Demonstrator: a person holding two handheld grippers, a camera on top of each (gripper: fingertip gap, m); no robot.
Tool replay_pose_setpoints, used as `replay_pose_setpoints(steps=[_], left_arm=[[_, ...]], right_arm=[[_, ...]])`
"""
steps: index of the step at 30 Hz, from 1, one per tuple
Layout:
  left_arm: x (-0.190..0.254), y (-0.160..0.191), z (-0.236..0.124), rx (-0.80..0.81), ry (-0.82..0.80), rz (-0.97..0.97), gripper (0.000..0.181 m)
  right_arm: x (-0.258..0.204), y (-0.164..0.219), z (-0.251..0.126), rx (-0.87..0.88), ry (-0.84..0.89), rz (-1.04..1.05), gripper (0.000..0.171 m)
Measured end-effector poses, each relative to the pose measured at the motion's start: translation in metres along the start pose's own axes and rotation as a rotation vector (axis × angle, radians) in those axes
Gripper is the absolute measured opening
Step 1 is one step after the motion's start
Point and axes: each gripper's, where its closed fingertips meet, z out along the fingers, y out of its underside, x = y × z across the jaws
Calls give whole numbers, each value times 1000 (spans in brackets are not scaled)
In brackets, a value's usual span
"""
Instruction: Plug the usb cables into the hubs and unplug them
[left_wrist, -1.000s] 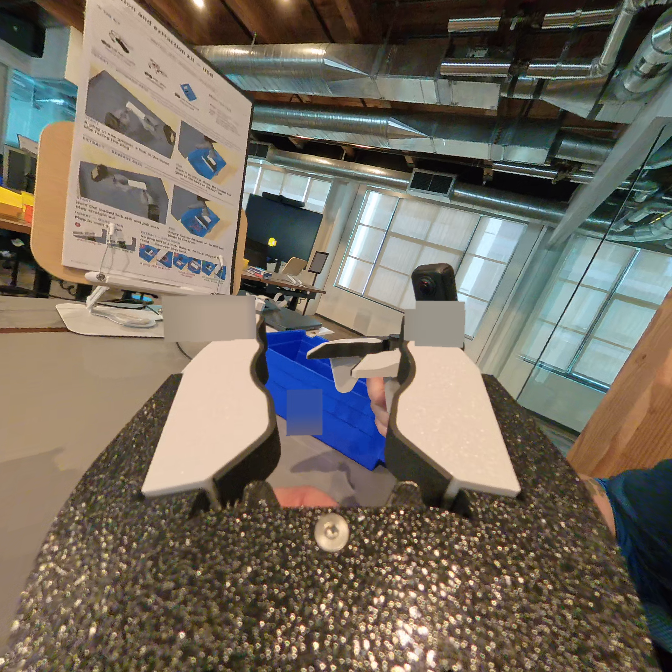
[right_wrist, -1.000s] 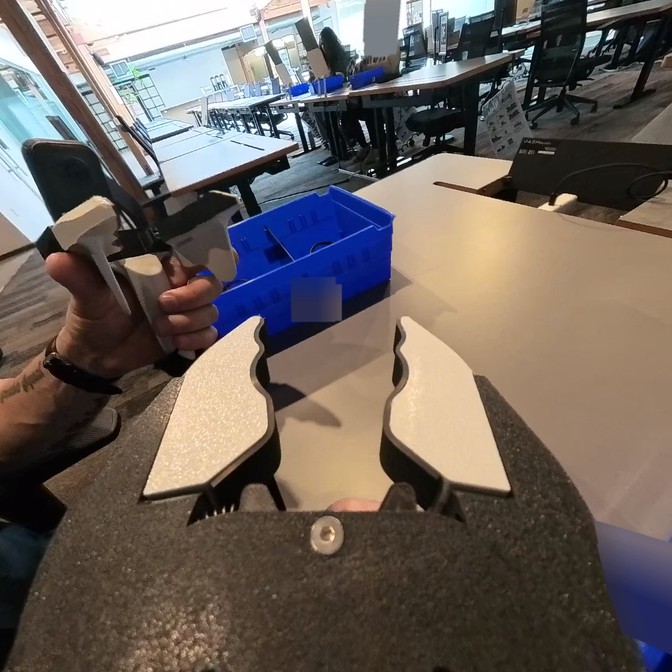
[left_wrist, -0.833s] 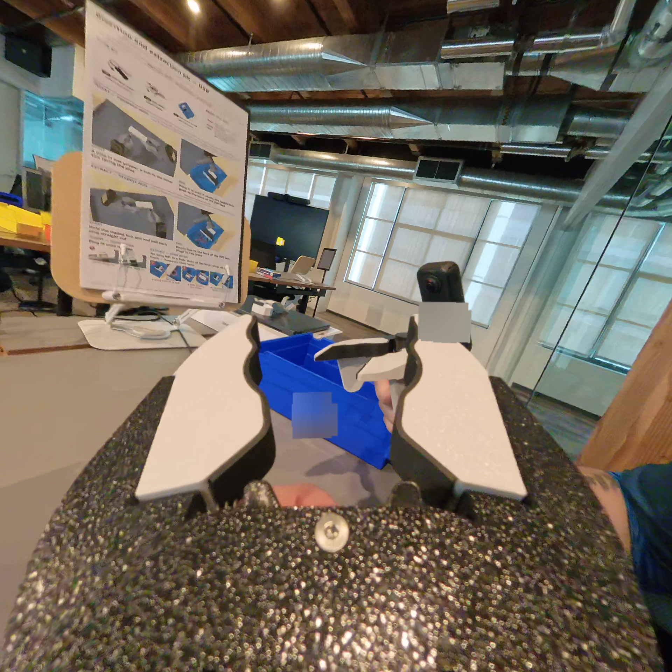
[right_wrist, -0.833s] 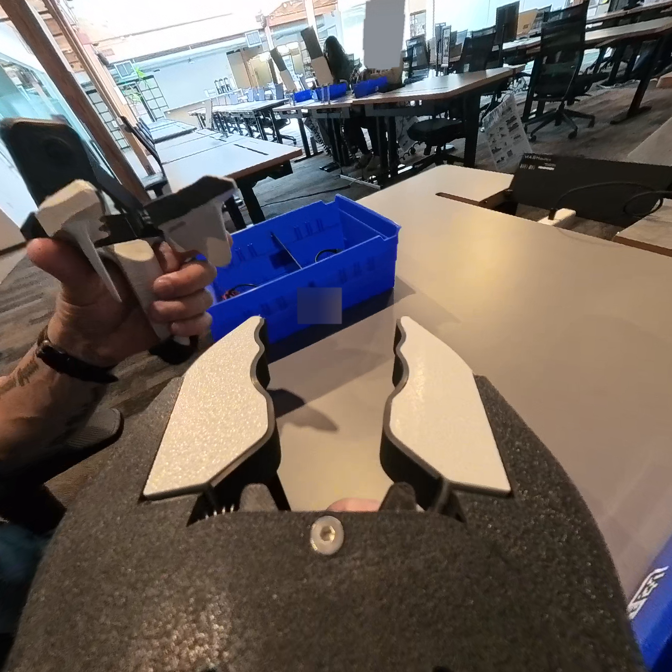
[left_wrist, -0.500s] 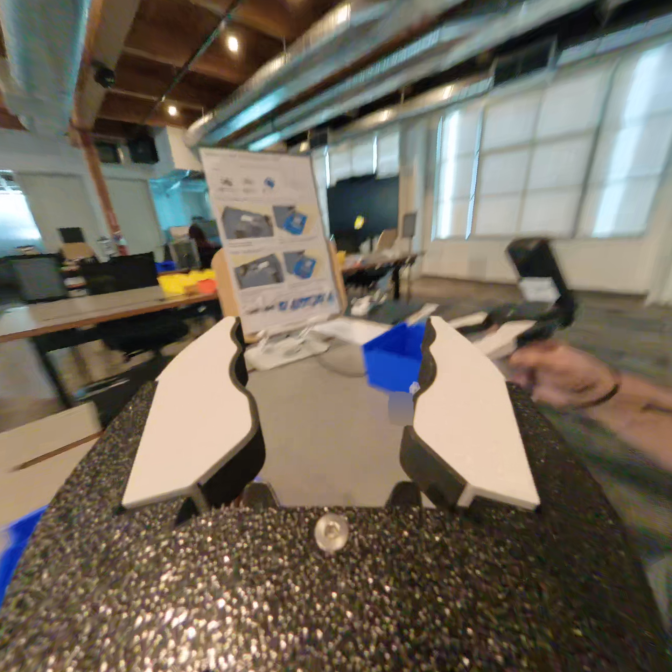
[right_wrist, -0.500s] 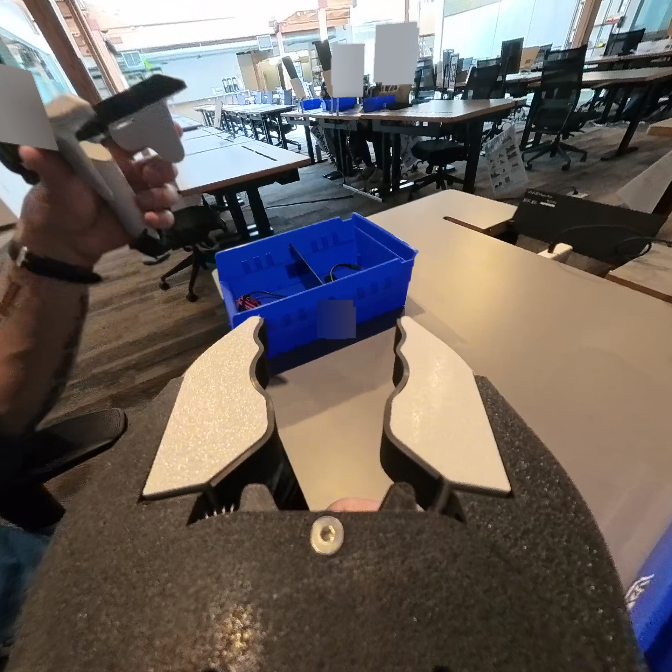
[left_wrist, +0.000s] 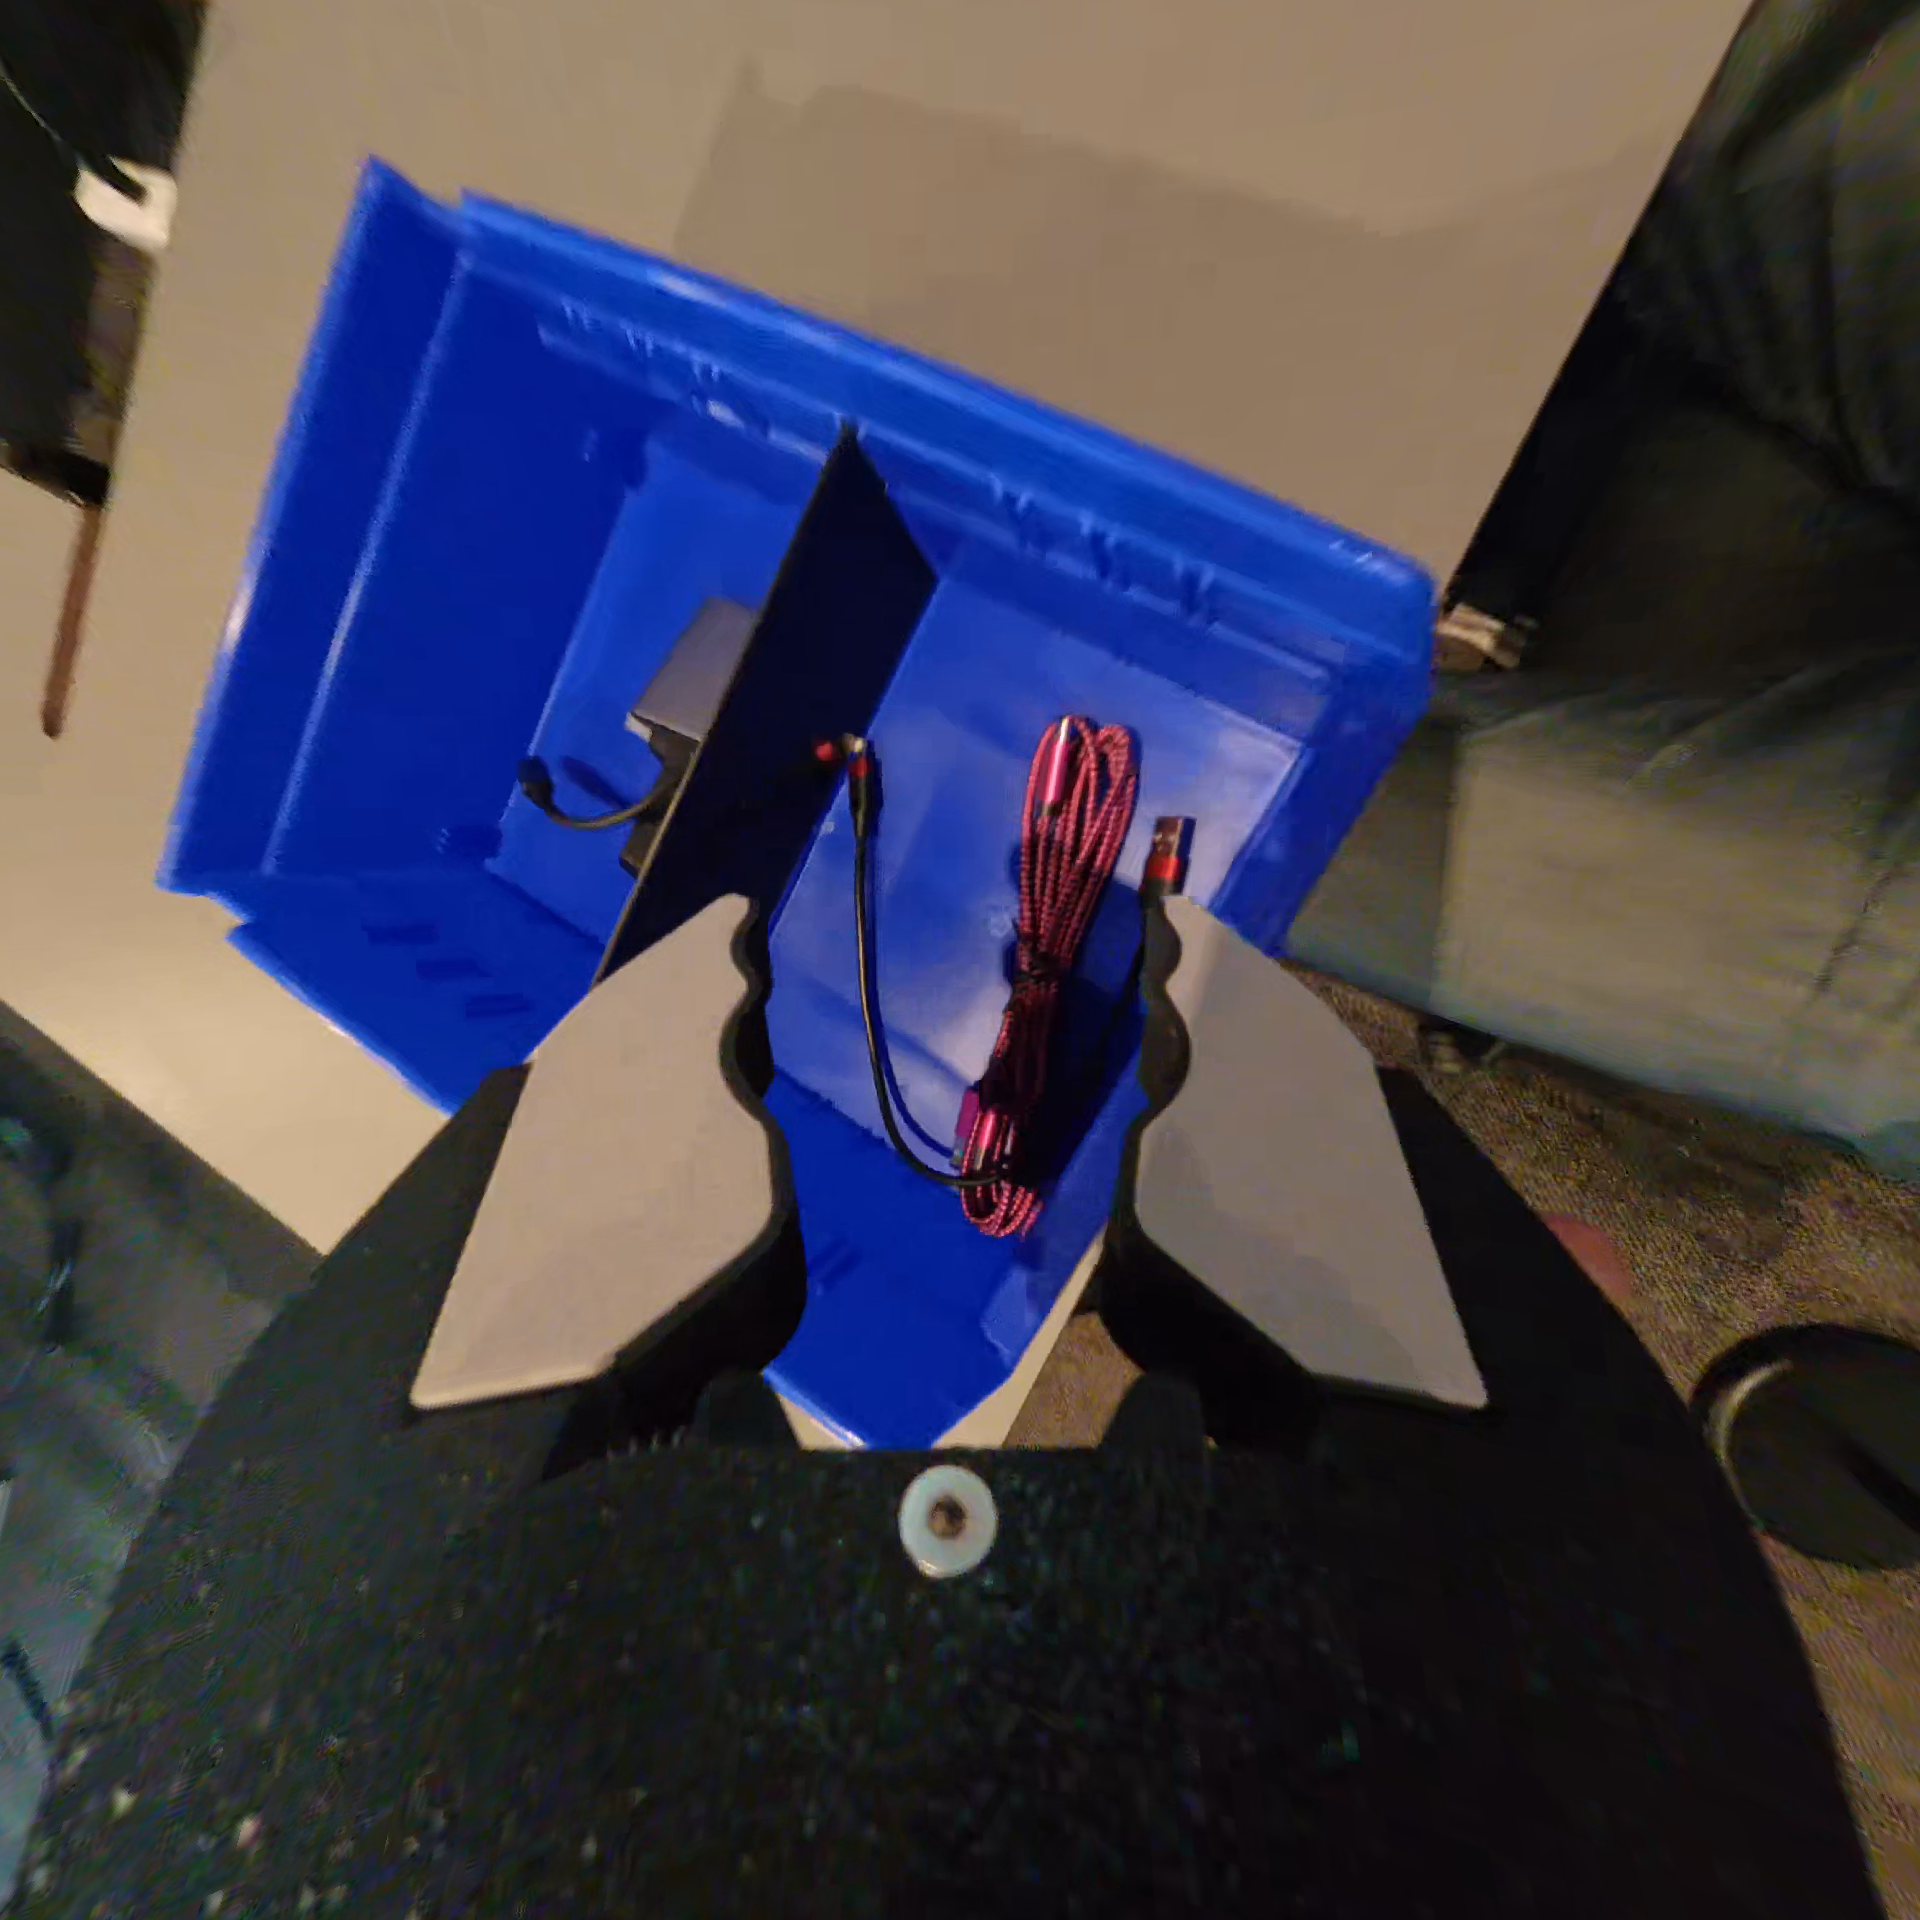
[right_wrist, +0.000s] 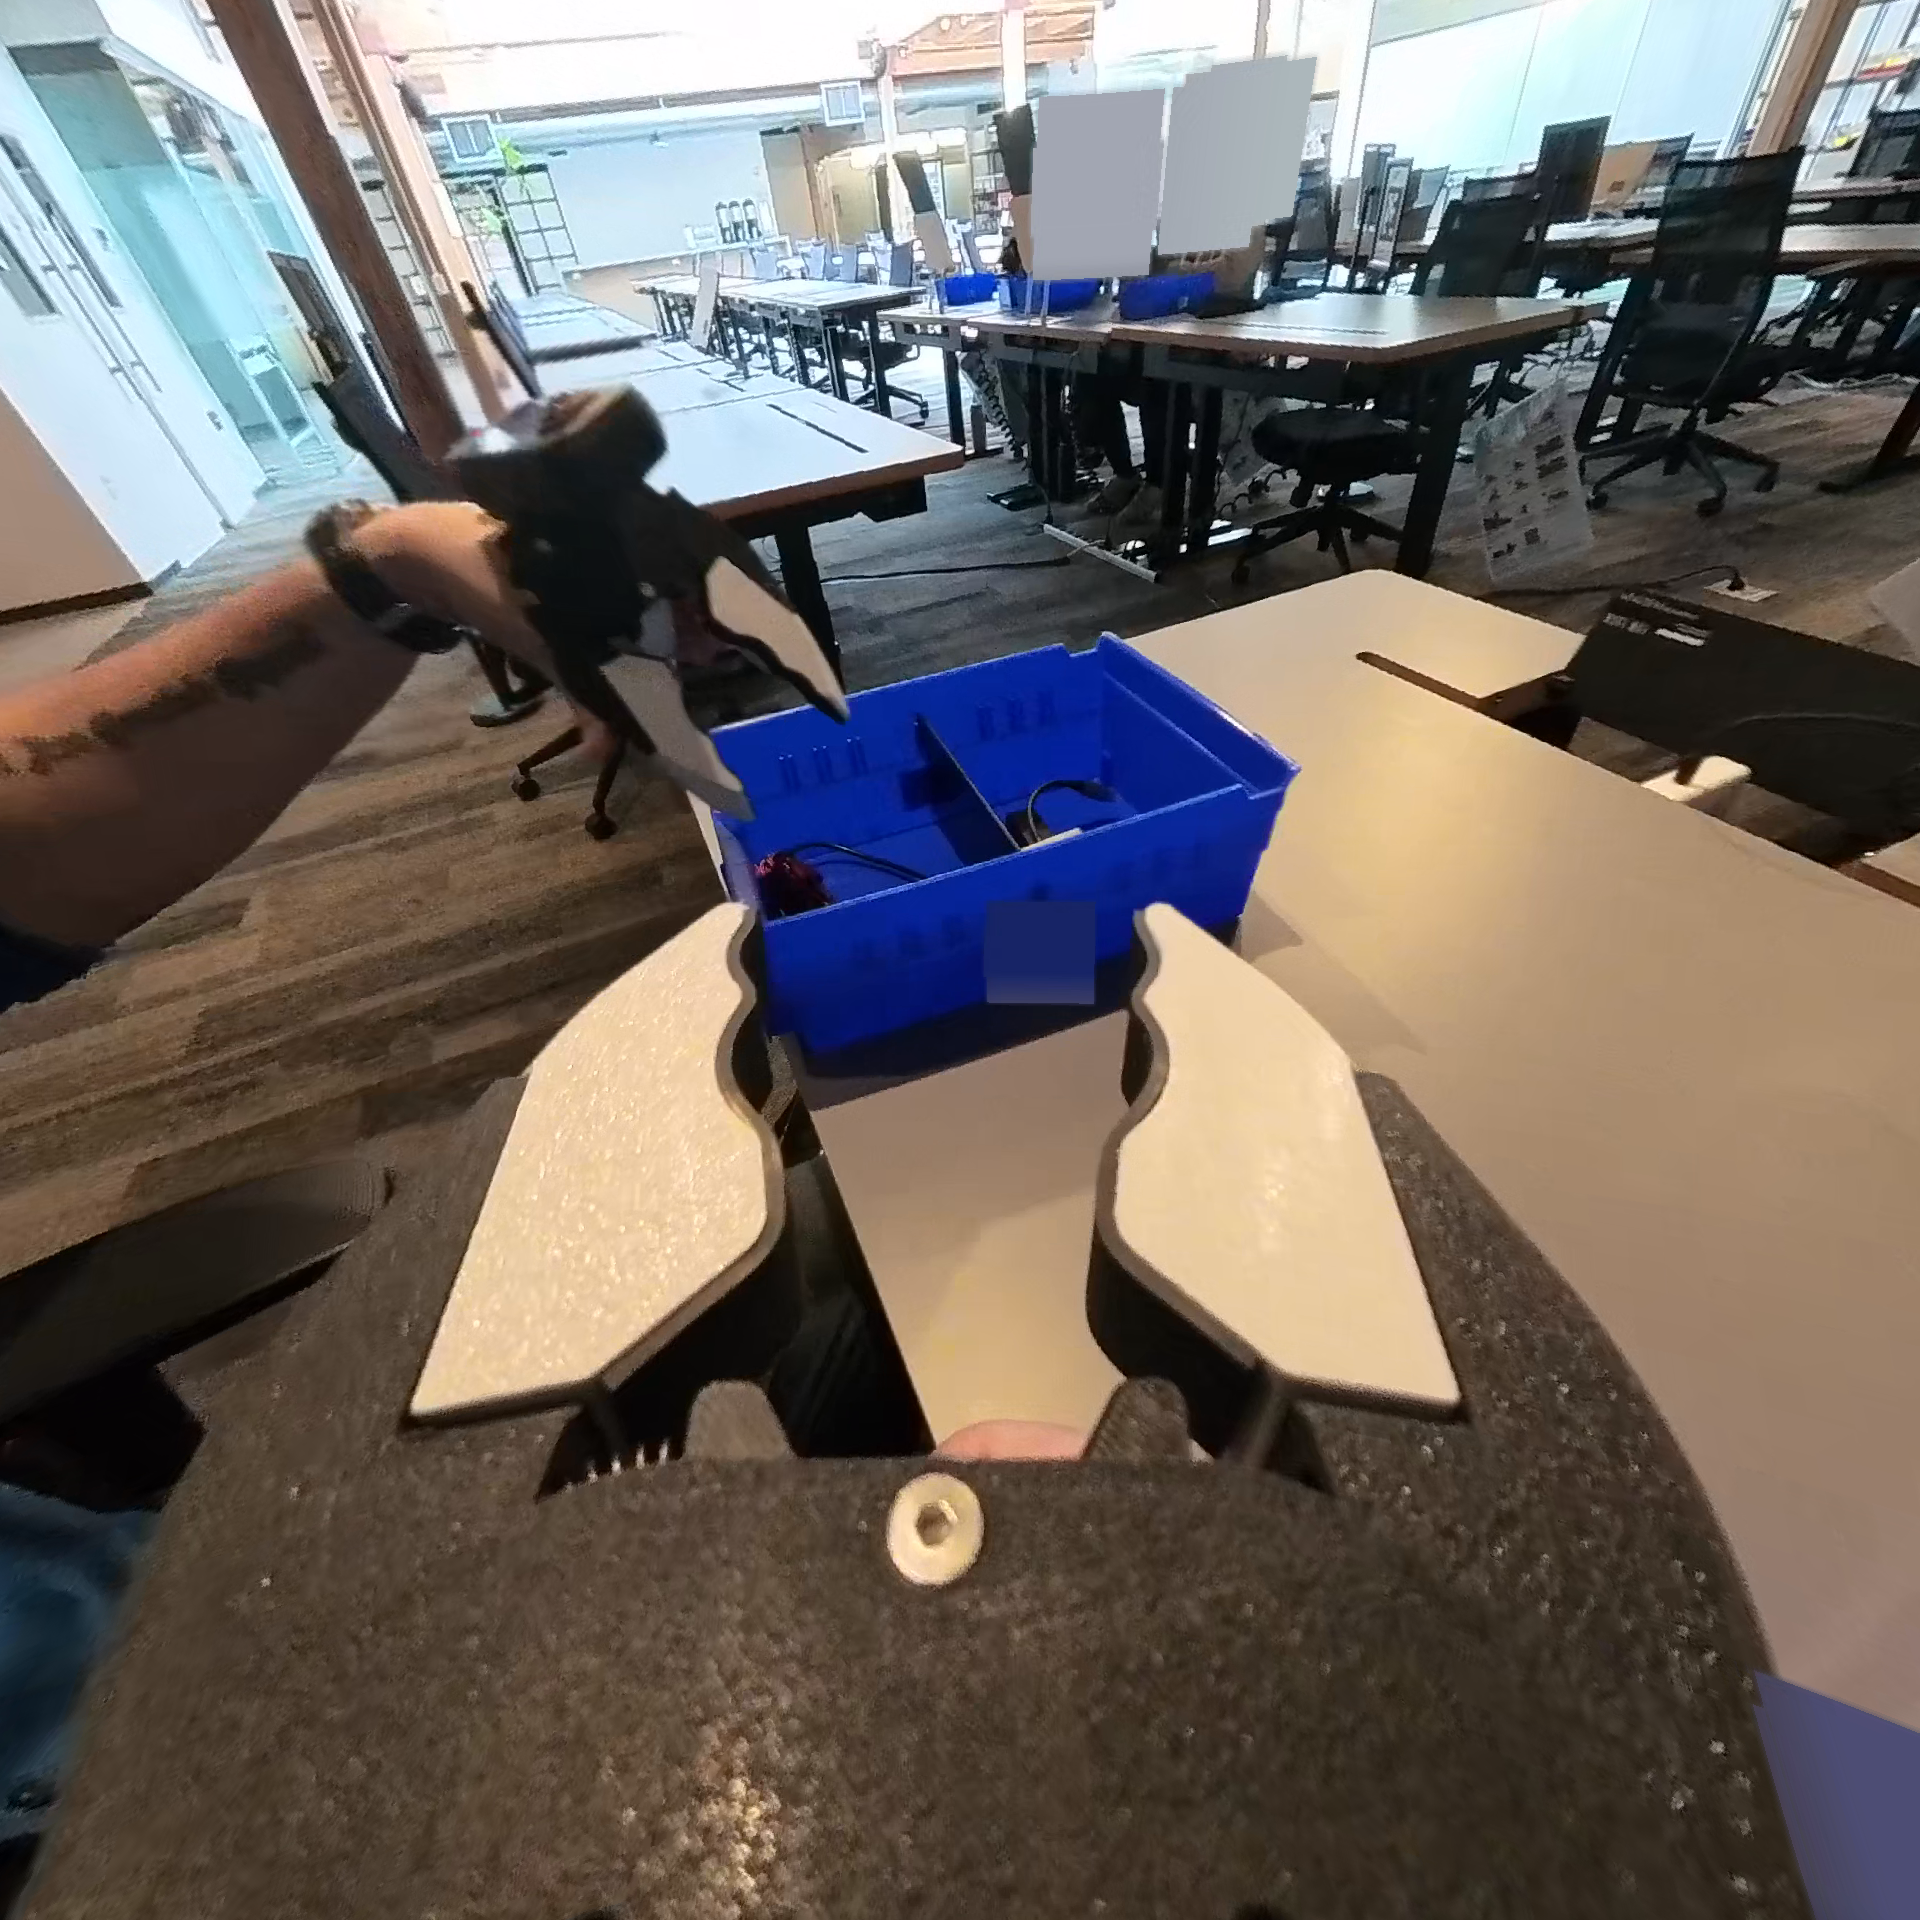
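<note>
A blue bin (left_wrist: 343, 582) with a dark divider (left_wrist: 790, 665) sits at the corner of a grey table. A coiled red braided usb cable (left_wrist: 1049, 914) and a thin black cable (left_wrist: 868, 987) lie in its right compartment. A grey hub (left_wrist: 691, 665) with a black lead lies in the left one, partly hidden by the divider. My left gripper (left_wrist: 951, 914) is open and empty, pointing down above the cable compartment; it also shows in the right wrist view (right_wrist: 790, 758). My right gripper (right_wrist: 940, 914) is open and empty, short of the bin (right_wrist: 935, 956).
The grey table (right_wrist: 1558, 987) stretches to the right of the bin. A black box (right_wrist: 1766, 696) with a cable sits at its far right. A dark office chair (left_wrist: 1714, 623) stands beside the bin's corner. Rows of desks and chairs fill the room behind. The gap from one gripper's tips to the other's is roughly 30 centimetres. The grey hub (left_wrist: 691, 665) is closer to my left gripper, around 15 centimetres from its tips; the right tips are 35 centimetres off.
My left gripper has swung from facing across the room to pointing down over the bin's cable compartment. My right gripper has stayed open and risen, showing more of the bin's inside.
</note>
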Motion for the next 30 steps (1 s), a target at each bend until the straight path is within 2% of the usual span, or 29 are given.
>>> replay_pose_setpoints(steps=[3,9,12,16,20,25,28,30], left_arm=[[2,11,19,-35,74,-27,60],[16,25,42,-141,187,-20,59],[10,4,40,-73,212,-4,56],[-27,-31,40,-7,186,18,56],[-67,-41,62,-98,241,-53,59],[-83,-33,99,-260,433,-234,64],[-89,-23,118,-321,447,-239,62],[-92,-12,126,-378,431,-175,58]], right_arm=[[-2,2,8,-9,-24,8,65],[-1,12,21,-44,-53,6,65],[5,17,22,-57,-54,23,65],[14,21,19,-58,-44,46,65],[23,26,17,-68,-30,59,65],[36,29,8,-68,-3,71,65],[44,30,0,-58,14,87,65],[48,31,-5,-51,22,98,65]])
